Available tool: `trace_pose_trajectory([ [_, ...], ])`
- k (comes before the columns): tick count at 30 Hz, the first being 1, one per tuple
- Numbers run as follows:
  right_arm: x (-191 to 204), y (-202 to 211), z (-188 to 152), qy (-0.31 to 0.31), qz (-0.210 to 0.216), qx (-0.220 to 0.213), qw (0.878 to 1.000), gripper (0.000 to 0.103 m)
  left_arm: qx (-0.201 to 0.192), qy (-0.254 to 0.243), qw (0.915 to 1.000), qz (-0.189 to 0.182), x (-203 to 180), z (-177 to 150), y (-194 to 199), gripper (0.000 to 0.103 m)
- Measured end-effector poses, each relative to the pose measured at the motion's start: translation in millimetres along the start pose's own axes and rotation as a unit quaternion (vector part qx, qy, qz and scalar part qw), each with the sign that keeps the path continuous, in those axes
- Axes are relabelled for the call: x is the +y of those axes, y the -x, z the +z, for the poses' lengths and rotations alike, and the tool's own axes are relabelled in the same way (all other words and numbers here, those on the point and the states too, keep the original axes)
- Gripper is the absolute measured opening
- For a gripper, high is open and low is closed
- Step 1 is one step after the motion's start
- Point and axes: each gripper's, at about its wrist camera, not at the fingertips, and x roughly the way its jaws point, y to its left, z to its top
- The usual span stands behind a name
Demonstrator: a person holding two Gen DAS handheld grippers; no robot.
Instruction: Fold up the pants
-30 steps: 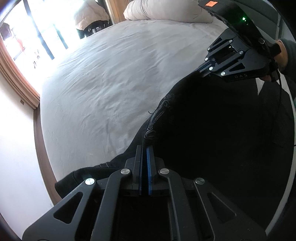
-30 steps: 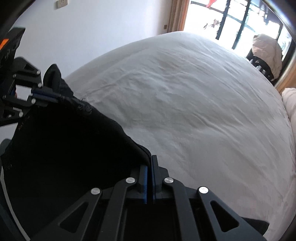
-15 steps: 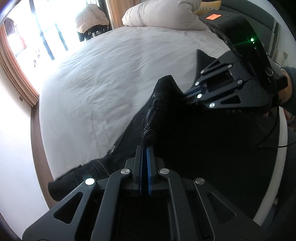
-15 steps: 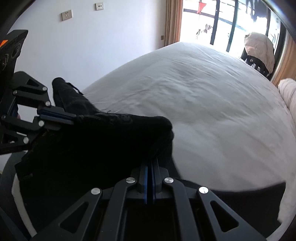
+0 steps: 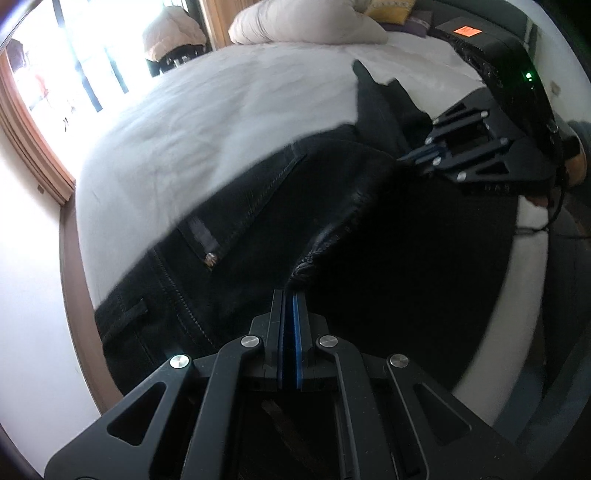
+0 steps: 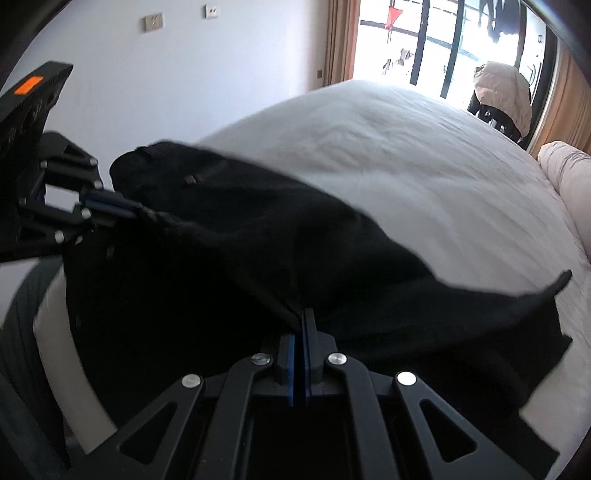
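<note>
Pinching black pants [image 5: 258,206] over white bed [image 5: 221,110], both jaws clamped on fabric, rivet only in left view.

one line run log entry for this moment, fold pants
stage: mid-fold | left gripper: shut on pants | right gripper: shut on pants | pants: partly spread over bed

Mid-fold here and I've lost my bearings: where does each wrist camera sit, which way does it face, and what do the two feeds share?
Left wrist: sits behind the left gripper, shut on the black pants, looking across the white bed toward pillows; the right gripper and the holding hand show at right.
Right wrist: sits behind the right gripper, also shut on the pants, facing the window; the left gripper shows at left.
Shared: pants, bed, window, and each other's gripper.
</note>
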Motion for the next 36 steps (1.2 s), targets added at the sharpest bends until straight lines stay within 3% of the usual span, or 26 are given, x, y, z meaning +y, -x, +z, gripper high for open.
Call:
trace_pose_trajectory([
  [6,32.0,7.5,-44.2,0.044,-0.026,0.031,0.998,0.004,0.027,-0.041,0.9988,0.003,-48.1,-32.5,-8.1,0.002],
  [15,70.4,11.7,-72.4,0.075,-0.057,0.033,0.995,0.004,0.032,-0.061,0.9976,0.007,-71.5,-48.9,2.1,0.002],
  [22,85.1,13.3,-81.8,0.089,-0.069,0.037,0.993,0.004,0.031,-0.073,0.9968,-0.011,-76.5,-61.6,10.6,0.002],
  [36,106.3,9.3,-99.1,0.114,-0.09,0.046,0.988,0.004,0.037,-0.104,0.9938,-0.009,-66.6,-56.4,-3.5,0.002],
])
